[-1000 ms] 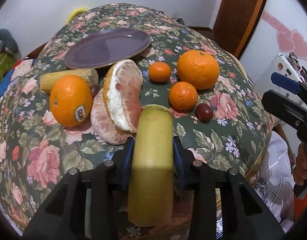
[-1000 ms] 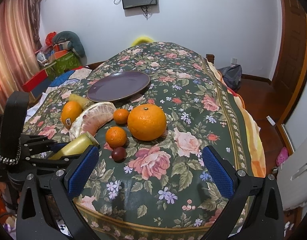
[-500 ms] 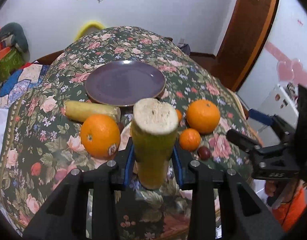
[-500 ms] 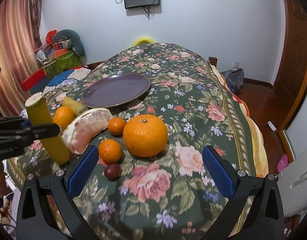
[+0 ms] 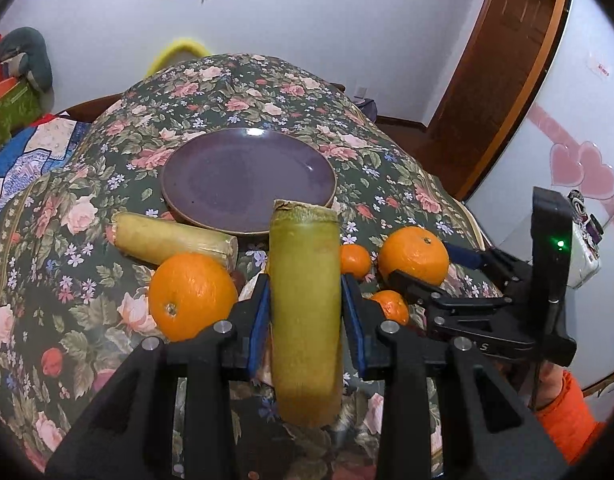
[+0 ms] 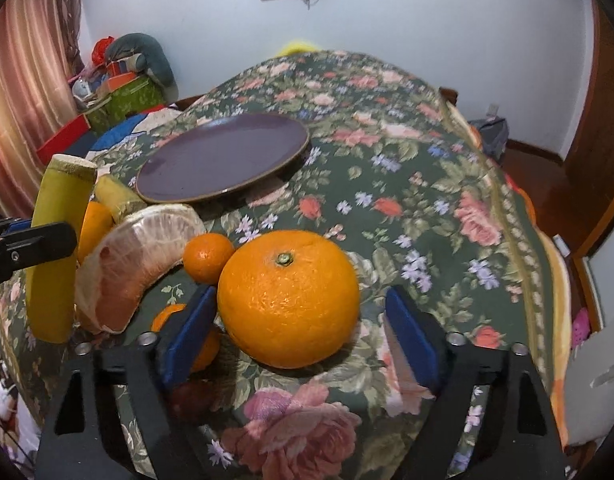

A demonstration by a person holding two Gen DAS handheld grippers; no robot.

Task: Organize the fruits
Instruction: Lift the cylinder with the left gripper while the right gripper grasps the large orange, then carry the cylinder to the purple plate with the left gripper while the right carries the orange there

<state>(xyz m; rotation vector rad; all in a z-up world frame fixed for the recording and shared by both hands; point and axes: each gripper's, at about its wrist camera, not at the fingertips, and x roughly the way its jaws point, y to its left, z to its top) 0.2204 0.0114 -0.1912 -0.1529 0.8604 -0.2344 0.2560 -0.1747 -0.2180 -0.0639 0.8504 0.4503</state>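
Left gripper [image 5: 305,312] jaws clamp sugarcane piece [image 5: 305,304]; right gripper [image 6: 297,334] jaws closing around big orange [image 6: 288,298]

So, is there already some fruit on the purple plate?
No, the purple plate is bare; all fruit lies on the tablecloth beside it.

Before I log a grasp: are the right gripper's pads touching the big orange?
Apart. In the right wrist view, tablecloth shows between the big orange and the right-hand pad of the right gripper; its jaws have just been closing around it.

floral table [image 6: 427,184] bears purple plate [image 6: 223,156], oranges [image 6: 289,300], cane [image 5: 175,240].
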